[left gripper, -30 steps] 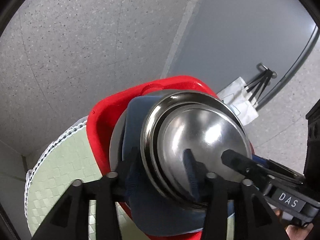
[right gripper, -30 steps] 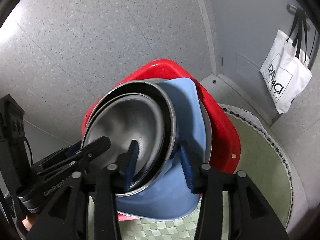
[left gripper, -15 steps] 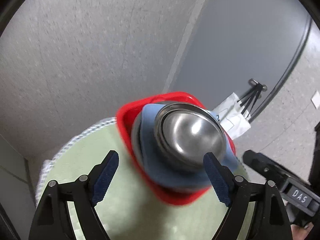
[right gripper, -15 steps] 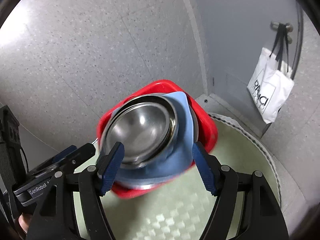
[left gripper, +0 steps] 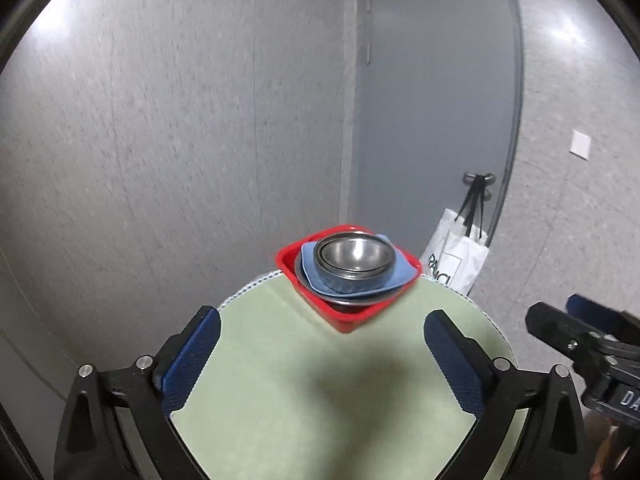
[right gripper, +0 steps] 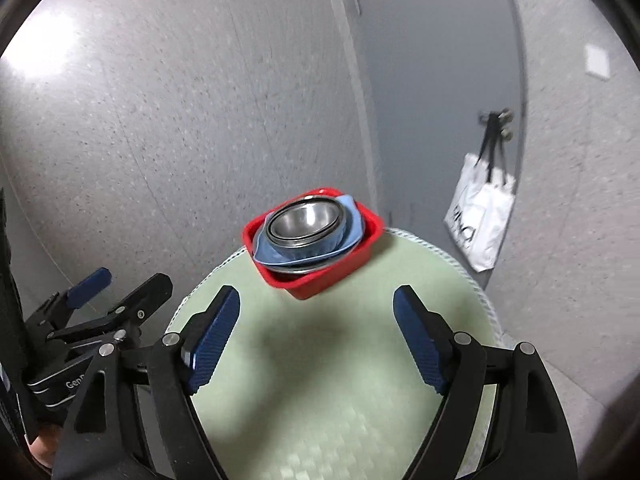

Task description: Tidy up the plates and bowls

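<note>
A red square tub [left gripper: 348,318] [right gripper: 320,284] stands at the far edge of the round green table [left gripper: 320,400] [right gripper: 340,380]. In it lies a stack: nested steel bowls [left gripper: 354,258] [right gripper: 304,222] on a light blue square plate [left gripper: 394,276] [right gripper: 356,228], with a steel plate rim [left gripper: 360,302] below. My left gripper [left gripper: 320,352] is open and empty, well back from the tub. My right gripper [right gripper: 316,332] is open and empty, also back from the tub. Each gripper shows at the other view's edge.
A speckled grey wall [left gripper: 160,140] and a grey door [left gripper: 432,100] stand behind the table. A white tote bag [left gripper: 456,256] [right gripper: 480,224] hangs from the door handle, right of the tub. The table's lace-trimmed edge [right gripper: 480,292] curves close behind the tub.
Both grippers let go of the stacked bowls and plate, opened wide, and pulled back from the tub. The stack now rests in the red tub.
</note>
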